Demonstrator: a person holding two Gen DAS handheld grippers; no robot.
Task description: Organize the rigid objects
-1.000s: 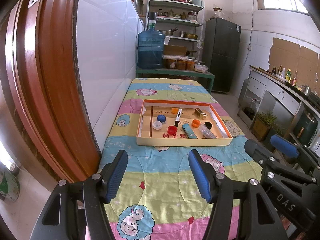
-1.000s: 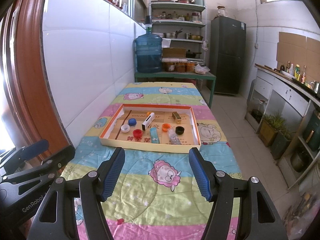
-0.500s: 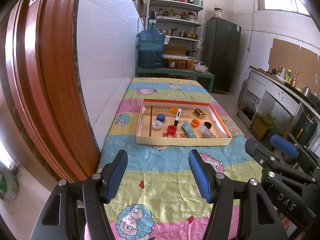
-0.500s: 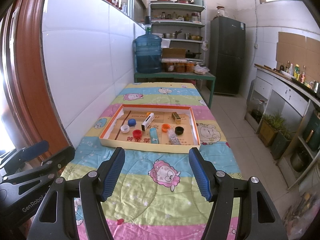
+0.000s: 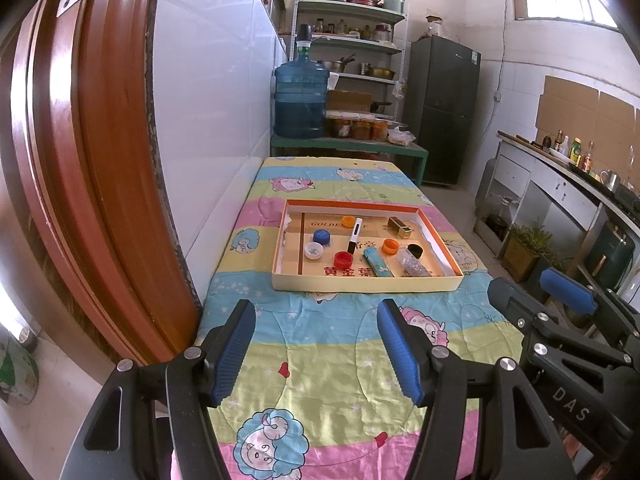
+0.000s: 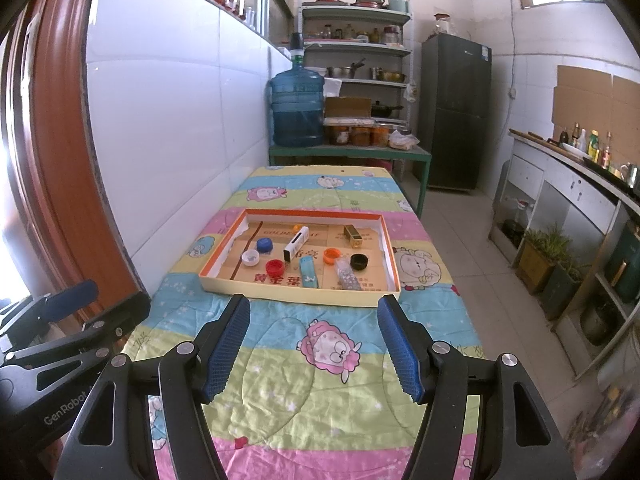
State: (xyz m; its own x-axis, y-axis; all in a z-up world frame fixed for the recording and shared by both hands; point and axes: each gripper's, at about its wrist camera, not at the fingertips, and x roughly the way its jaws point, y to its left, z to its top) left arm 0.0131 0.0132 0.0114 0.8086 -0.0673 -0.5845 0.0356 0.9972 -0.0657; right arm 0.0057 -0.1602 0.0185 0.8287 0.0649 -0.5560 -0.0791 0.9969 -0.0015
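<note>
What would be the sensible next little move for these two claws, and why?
Probably bring one claw forward over the tray, perhaps the right claw toward the red cap near the front edge. Both the right claw and the left claw are open and empty, hanging over the quilt short of the tray, and every small item lies loose inside it.

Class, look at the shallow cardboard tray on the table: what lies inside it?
Inside the tray: bottle caps, including blue, red and black, a white marker and a small gold box. The tray covers the cloth beneath.
</note>
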